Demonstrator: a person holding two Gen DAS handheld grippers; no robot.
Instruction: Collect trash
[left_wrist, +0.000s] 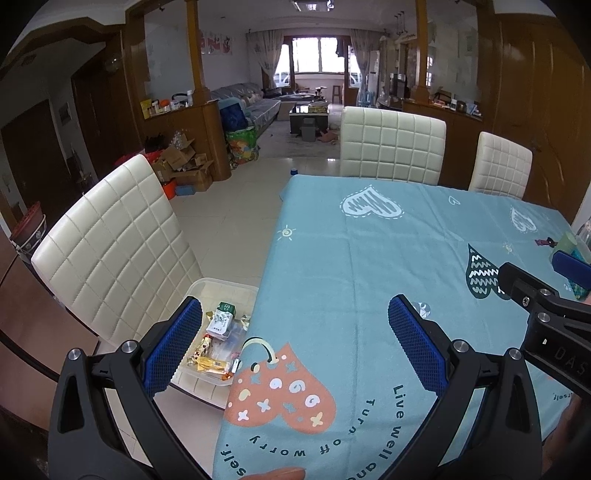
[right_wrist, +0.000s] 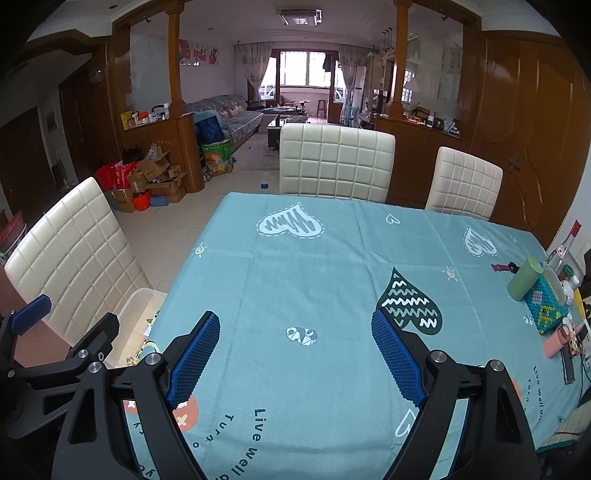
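A clear plastic bin (left_wrist: 242, 291) rests on the seat of the white chair at the table's left side. Inside it lie wrappers and a small green-and-white carton (left_wrist: 221, 319). My left gripper (left_wrist: 295, 314) stands open over the table's near left corner, its left finger above the bin, nothing between its pads. My right gripper (right_wrist: 295, 325) hovers open above the blue tablecloth (right_wrist: 314, 266), holding nothing. The bin's corner (right_wrist: 142, 299) shows at the left in the right wrist view. No loose trash is visible on the cloth.
White quilted chairs (left_wrist: 391, 144) (right_wrist: 465, 184) stand on the far side and one (left_wrist: 110, 243) on the left. A green cup (right_wrist: 524, 278), a beaded box, bottles and small items crowd the table's right edge. Cardboard boxes (right_wrist: 155, 177) lie on the floor beyond.
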